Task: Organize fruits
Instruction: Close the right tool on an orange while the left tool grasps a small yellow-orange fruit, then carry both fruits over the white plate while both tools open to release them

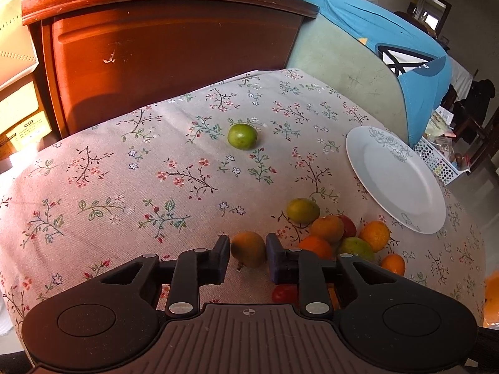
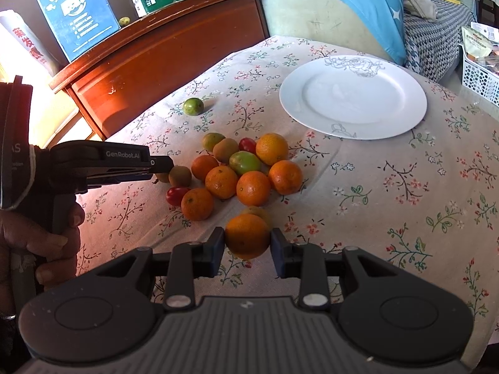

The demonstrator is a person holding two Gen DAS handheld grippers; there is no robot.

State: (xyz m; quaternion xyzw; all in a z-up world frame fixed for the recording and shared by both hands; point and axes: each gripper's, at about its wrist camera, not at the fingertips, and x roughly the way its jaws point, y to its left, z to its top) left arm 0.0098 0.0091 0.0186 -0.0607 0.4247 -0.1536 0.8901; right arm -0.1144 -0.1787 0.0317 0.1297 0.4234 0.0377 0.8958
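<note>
On the floral tablecloth (image 1: pixel 124 187) lies a pile of small fruits (image 2: pixel 246 168): oranges, green ones and red ones. My left gripper (image 1: pixel 248 251) is shut on a brownish-yellow fruit (image 1: pixel 248 247) at the pile's left edge. The right wrist view shows this gripper from the side (image 2: pixel 162 165), with the brown fruit (image 2: pixel 180 176) at its tip. My right gripper (image 2: pixel 248 243) is shut on an orange (image 2: pixel 248 237) just in front of the pile. A lone green fruit (image 1: pixel 242 136) (image 2: pixel 193 106) lies apart, toward the cabinet. The white plate (image 2: pixel 352 96) (image 1: pixel 396 180) stands bare at the right.
A red-brown wooden cabinet (image 1: pixel 171 46) borders the table's far side, with boxes (image 2: pixel 75 9) on top. A blue cushion (image 1: pixel 389 31) lies on a pale green seat behind the plate. A white perforated basket (image 2: pixel 480 74) is at far right. A person's hand (image 2: pixel 40 233) grips the left handle.
</note>
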